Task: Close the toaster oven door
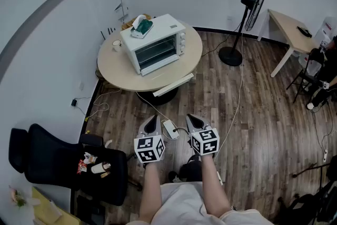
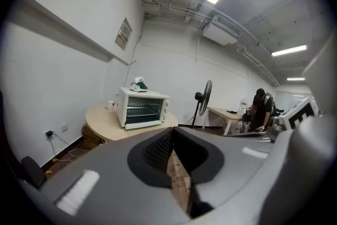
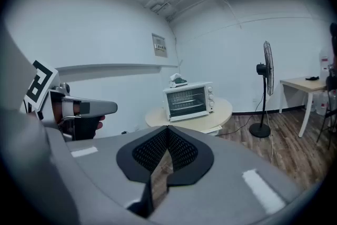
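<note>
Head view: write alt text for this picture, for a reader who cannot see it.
A person holds the left gripper and right gripper, both shut and empty, over a wooden floor, well short of a round table. On it stands a white toaster oven, its door seemingly shut, a cup beside it.

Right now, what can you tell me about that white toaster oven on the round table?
The toaster oven is a white, boxy appliance standing upright on the round table, set at an angle to it. Its front has a glass door that looks shut, with wire racks visible behind it, and a column of knobs at the right. A green and white pack lies on its top. A white cup stands beside it, apart.
</note>
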Action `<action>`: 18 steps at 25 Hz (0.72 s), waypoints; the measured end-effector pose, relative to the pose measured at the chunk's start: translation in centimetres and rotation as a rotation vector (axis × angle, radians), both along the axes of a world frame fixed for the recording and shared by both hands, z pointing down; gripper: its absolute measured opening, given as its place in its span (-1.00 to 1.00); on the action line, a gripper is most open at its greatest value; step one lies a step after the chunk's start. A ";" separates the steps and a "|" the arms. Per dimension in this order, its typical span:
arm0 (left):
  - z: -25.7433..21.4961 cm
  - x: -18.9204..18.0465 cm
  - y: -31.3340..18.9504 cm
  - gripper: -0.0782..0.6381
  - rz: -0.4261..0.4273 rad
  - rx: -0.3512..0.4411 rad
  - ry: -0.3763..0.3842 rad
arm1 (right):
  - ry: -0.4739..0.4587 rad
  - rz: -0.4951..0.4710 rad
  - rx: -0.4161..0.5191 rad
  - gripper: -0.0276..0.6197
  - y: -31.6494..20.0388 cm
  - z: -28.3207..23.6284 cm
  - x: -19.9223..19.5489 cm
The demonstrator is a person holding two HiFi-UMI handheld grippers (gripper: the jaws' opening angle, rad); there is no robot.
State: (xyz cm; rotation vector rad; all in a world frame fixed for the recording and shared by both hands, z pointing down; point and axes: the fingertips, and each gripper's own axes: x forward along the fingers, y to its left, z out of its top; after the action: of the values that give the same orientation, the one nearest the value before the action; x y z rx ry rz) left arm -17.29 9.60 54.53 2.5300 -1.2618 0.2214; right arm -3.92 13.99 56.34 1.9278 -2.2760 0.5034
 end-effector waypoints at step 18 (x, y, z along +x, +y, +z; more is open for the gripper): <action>-1.5 -1.8 -0.7 -0.62 -0.015 0.022 0.063 | 0.006 0.005 0.039 -0.91 -0.2 -1.0 0.0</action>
State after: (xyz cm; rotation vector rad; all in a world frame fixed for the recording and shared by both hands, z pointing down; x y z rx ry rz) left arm -19.06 8.94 53.06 2.5239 -1.2649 0.1238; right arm -3.91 13.76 55.37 1.9508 -2.2942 0.4559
